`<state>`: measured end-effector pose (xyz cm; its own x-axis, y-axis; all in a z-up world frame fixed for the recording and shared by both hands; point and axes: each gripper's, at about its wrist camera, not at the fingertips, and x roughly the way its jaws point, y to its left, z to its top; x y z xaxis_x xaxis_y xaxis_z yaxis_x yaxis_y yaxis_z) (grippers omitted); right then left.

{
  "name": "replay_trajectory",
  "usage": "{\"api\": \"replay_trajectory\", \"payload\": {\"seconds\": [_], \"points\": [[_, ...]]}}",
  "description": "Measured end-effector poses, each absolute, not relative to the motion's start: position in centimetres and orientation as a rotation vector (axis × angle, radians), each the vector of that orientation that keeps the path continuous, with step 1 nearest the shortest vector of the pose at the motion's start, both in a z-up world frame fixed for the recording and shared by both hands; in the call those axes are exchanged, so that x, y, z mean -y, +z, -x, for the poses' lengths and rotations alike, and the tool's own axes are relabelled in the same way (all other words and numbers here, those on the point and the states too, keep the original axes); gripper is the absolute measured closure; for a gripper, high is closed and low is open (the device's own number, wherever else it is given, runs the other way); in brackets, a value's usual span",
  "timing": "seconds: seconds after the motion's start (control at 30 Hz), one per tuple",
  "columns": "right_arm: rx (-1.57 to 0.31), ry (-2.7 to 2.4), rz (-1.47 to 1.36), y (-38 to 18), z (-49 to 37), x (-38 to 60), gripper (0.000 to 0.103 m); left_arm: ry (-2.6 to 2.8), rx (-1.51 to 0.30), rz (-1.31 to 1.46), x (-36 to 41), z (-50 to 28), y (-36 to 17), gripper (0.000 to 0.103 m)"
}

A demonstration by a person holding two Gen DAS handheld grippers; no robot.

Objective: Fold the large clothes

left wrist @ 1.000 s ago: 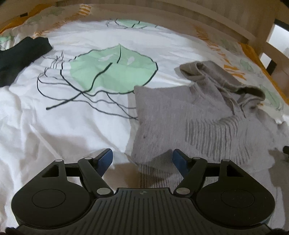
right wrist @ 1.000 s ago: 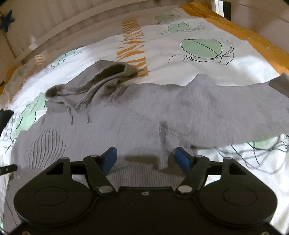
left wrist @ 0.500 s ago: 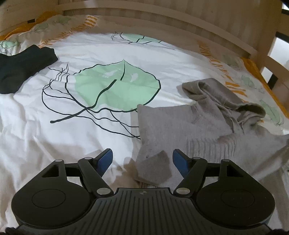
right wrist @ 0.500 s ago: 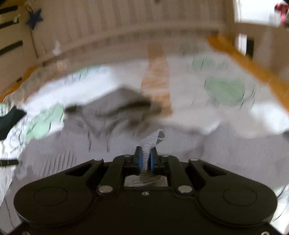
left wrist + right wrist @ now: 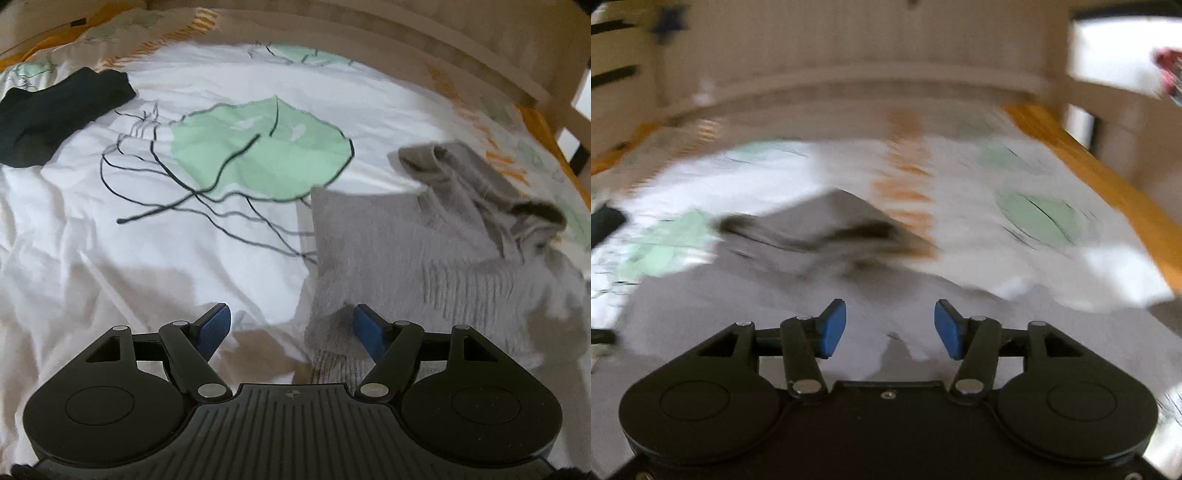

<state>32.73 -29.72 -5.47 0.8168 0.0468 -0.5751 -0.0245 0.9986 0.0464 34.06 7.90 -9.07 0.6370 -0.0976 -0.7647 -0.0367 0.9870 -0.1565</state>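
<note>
— Two grippers, and neither has hold of anything. The right gripper (image 5: 890,328) has its jaws opening, with no cloth between the blue pads, only the grey hoodie (image 5: 757,295) lying flat beneath them.

— And the left gripper (image 5: 291,328)?

— Spread wide, hovering low over the near left corner of the hoodie (image 5: 388,251); one pad sits above the fabric edge, the other above the bare bedsheet (image 5: 110,258). Nothing is pinched.

— Where does the hoodie lie?

— On the bed, body spread out, hood (image 5: 480,184) bunched at the far end toward the bed frame (image 5: 461,59).

— What could go wrong?

— I think the left gripper, closing where it is, could catch sheet along with the hem and drag both. The right view is badly blurred, so a hurried grab there might take only the top layer and leave a crooked fold. The dark garment (image 5: 55,107) lies well apart and should not interfere.
</note>
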Motion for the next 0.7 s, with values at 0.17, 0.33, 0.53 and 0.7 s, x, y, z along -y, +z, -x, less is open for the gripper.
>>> {"api": "replay_trajectory", "payload": {"seconds": [0.17,0.33,0.53,0.7], "points": [[-0.654,0.251,-0.009,-6.1,-34.3,23.2,0.043,-0.02,-0.815,0.199,-8.5,-33.6,-7.3,0.031],[-0.69,0.323,0.015,-8.5,-36.0,17.8,0.046,-0.03,-0.806,0.219,-8.7,-33.7,-6.9,0.031],[-0.778,0.302,0.084,-12.3,-37.5,15.7,0.044,-0.068,-0.813,0.218,-8.0,-33.6,-6.9,0.031],[-0.753,0.325,-0.01,-10.1,-36.3,18.4,0.042,-0.111,-0.806,0.213,-7.1,-33.4,-6.8,0.031]]}}
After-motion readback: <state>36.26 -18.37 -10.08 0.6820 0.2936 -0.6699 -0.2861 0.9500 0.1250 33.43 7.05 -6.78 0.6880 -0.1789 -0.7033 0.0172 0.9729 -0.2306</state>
